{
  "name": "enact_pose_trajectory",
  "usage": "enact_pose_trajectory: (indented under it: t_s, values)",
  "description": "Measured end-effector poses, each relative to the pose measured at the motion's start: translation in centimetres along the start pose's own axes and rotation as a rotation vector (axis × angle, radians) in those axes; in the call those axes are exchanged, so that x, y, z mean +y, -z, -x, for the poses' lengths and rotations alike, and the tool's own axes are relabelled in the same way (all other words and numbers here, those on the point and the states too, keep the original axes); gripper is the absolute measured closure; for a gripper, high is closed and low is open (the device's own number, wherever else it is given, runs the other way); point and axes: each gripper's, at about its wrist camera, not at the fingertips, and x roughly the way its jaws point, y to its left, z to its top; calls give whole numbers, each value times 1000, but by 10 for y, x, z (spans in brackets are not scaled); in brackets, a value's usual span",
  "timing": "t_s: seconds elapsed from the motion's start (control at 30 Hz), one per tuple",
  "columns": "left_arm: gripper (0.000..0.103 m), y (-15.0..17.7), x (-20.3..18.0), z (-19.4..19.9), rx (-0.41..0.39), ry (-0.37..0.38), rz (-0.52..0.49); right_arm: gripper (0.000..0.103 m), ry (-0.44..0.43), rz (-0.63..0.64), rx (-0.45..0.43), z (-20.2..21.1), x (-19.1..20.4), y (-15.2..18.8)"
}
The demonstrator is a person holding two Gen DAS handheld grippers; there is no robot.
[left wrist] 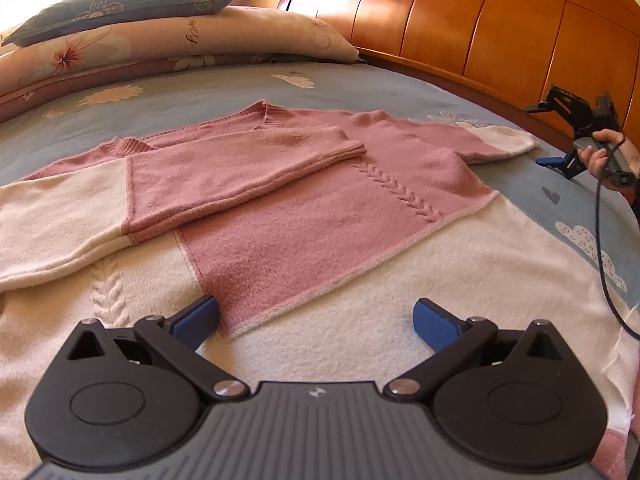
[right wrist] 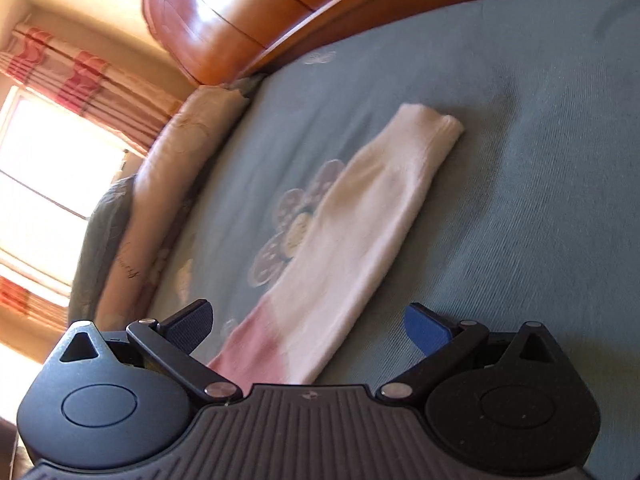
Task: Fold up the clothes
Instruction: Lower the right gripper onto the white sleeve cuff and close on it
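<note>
A pink and cream knit sweater (left wrist: pixel 320 216) lies flat on the bed. Its left sleeve (left wrist: pixel 224 176) is folded across the chest. The right sleeve (left wrist: pixel 500 142) still stretches out toward the headboard. My left gripper (left wrist: pixel 316 322) hovers open over the sweater's cream lower half, nothing between its blue pads. In the right wrist view that outstretched sleeve (right wrist: pixel 360 236) runs away from my right gripper (right wrist: pixel 308 320), which is open just above its pink upper part. The right gripper (left wrist: pixel 560 162) also shows at the far right, held by a hand (left wrist: pixel 604 152).
The bed has a blue sheet (left wrist: pixel 200 96) with flower and cloud prints. Stacked pillows (left wrist: pixel 160 36) lie at the back left. A wooden headboard (left wrist: pixel 480 32) runs along the right. A cable (left wrist: pixel 600 248) hangs from the right gripper. A bright window (right wrist: pixel 52 168) with curtains is beyond.
</note>
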Motion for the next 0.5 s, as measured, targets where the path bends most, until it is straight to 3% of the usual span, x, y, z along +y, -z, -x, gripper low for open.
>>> enact_pose_trajectory:
  t_s: [0.23, 0.5]
  values:
    - [1, 0, -1, -1, -2, -3, -3, 0, -57, 8, -7, -17, -8, -18]
    - [1, 1, -1, 0, -2, -6, -7, 0, -59, 85, -36, -33, -1, -30]
